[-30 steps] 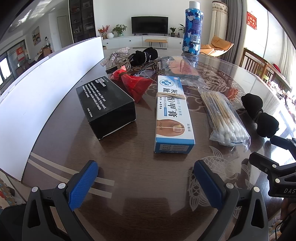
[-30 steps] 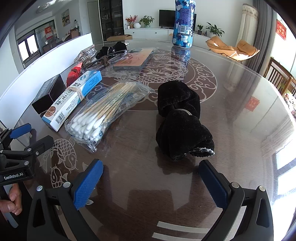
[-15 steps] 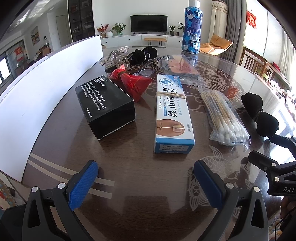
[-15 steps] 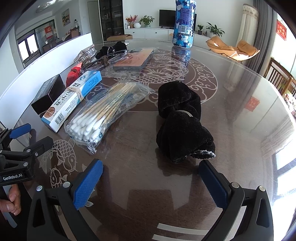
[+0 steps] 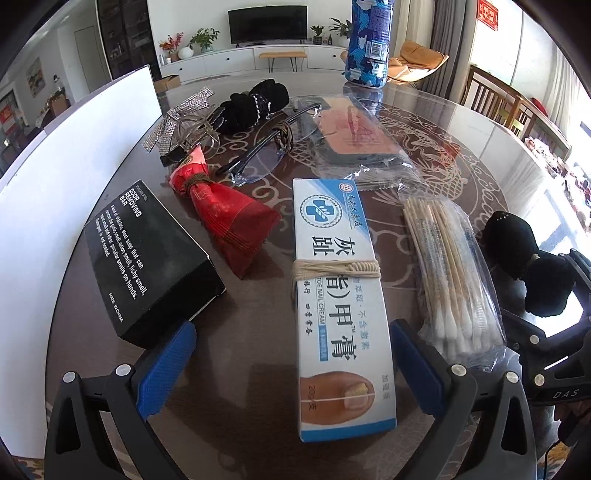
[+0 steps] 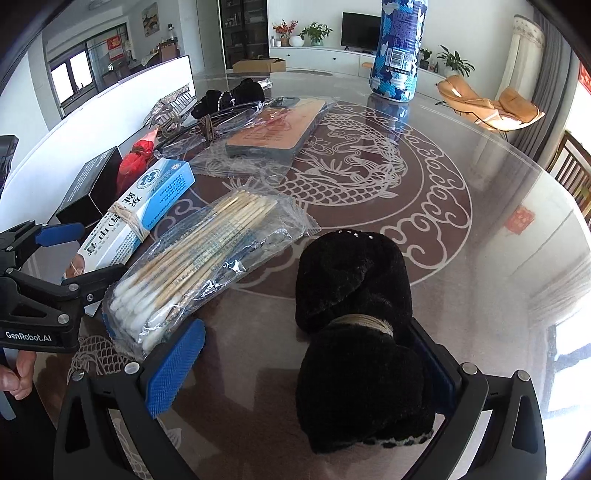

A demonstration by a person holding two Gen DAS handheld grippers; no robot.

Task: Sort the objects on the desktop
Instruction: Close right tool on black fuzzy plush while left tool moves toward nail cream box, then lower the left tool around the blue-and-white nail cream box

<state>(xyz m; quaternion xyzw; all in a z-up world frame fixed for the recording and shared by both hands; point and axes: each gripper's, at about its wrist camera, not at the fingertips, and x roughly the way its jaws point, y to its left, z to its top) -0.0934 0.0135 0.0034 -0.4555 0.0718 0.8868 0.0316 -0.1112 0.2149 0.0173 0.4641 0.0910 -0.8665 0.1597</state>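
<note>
Nothing looks sorted yet, as far as I can judge: every item lies loose on the counter (image 6: 480,229) and I see no bin or grouping.

My left tool (image 5: 291,363) is spread wide, straddling the near end of the cream box (image 5: 341,306) without touching it. My right tool (image 6: 306,363) is also released; the black fur piece (image 6: 360,332) sits between its fingers, against the right one and clear of the left.

Left to handle: the black box (image 5: 147,258), red pouch (image 5: 225,210), glasses (image 5: 269,155), swab bag (image 5: 450,273), wrapped pack (image 5: 354,136), hair clips (image 5: 192,118) and can (image 6: 397,51).

The counter is glossy glass over a brown dragon pattern, with strong glare. A white board (image 5: 55,184) stands along its left edge. Behind is a bright living room with a TV (image 5: 267,18), plants and chairs.
</note>
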